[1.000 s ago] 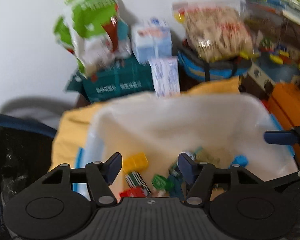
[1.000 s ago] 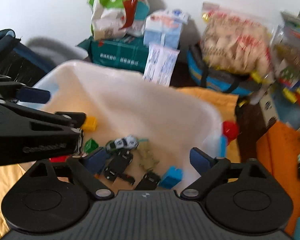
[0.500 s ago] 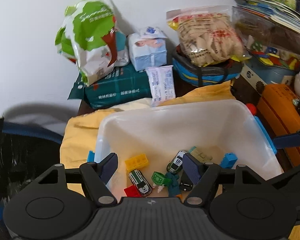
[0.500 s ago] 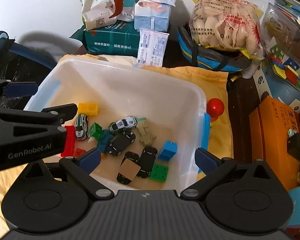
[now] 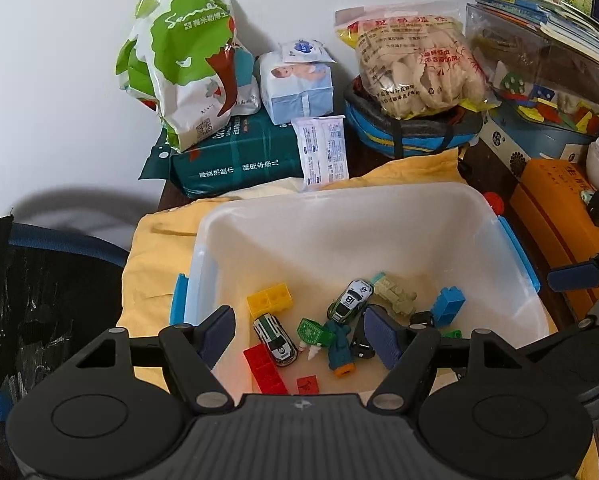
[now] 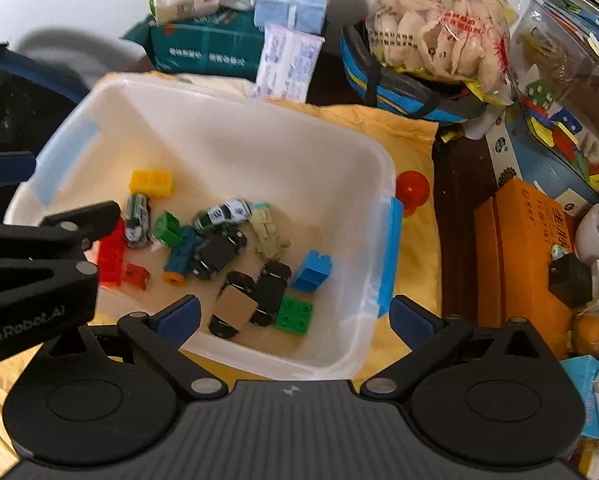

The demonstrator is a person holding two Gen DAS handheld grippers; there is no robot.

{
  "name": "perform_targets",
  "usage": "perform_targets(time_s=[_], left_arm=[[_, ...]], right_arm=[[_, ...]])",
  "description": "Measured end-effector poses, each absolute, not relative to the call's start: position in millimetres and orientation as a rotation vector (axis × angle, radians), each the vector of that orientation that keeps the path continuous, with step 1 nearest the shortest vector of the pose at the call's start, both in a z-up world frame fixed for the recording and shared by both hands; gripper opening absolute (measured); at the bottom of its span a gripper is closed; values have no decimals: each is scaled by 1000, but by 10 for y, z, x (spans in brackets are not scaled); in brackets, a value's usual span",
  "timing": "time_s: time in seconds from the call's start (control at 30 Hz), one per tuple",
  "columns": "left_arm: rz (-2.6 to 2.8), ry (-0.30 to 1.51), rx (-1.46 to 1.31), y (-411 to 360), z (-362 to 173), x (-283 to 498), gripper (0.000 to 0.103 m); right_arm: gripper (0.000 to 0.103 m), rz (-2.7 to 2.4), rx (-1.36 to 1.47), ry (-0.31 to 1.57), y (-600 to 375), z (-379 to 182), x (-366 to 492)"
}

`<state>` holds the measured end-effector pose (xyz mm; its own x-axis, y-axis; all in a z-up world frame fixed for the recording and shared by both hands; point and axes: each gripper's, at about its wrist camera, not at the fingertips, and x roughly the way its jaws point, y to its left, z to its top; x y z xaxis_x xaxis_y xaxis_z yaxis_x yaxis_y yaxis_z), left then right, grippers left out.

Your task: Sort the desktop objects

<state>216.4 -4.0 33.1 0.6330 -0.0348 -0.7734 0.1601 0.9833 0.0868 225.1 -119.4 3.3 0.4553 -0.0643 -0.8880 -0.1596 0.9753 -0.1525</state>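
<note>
A translucent white bin (image 5: 339, 204) (image 6: 235, 100) with blue latches sits on a yellow cloth (image 5: 155, 248). Inside lie several toys: a yellow brick (image 5: 268, 298) (image 6: 151, 183), a red brick (image 5: 264, 368) (image 6: 111, 254), a blue brick (image 5: 448, 306) (image 6: 312, 271), a green plate (image 6: 294, 314), a white race car (image 5: 350, 300) (image 6: 224, 214), black cars (image 6: 219, 254) and a beige figure (image 6: 268, 236). My left gripper (image 5: 301, 336) hangs open over the bin's near left side, holding nothing. My right gripper (image 6: 295, 318) stands open above the bin's near right rim, nothing between its fingers. A red ball (image 6: 412, 189) rests outside the bin.
Behind the bin stand a green-white bag (image 5: 187, 64), a dark green pack (image 5: 235, 160), tissue packs (image 5: 299, 84), a snack bag (image 5: 415, 60) on a blue case, and a clear toy box (image 5: 539, 92). An orange box (image 6: 527, 260) lies right. A dark bag (image 5: 39, 300) sits left.
Both grippers' jaws spread slightly wider. The left gripper rose a little, showing more of the bin. The right gripper tipped further down, so the bin's floor fills more of its view.
</note>
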Motion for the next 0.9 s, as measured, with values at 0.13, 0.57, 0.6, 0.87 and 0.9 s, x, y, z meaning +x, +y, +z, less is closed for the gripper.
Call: perform_targets(time_s=[0.13,0.57,0.6,0.87,0.9], left_arm=[[-103,880,150,-19,337,2142,75],[-94,874,158,-17,362,2108,75],[-93,874,159,-14,365,2111,75],[-87,875,159,-1,369,2128,75],[-87,876,159,0,369,2130,75]], right_arm=[[103,72,-205,1089,-1200,65,2218],[103,74,-187,1088,-1213,75,2198],[103,73,-185,1088,-1213,78,2195],[103,74,-183,1084,-1212,83,2196],[103,74,-184,1085,-1213,85,2199]])
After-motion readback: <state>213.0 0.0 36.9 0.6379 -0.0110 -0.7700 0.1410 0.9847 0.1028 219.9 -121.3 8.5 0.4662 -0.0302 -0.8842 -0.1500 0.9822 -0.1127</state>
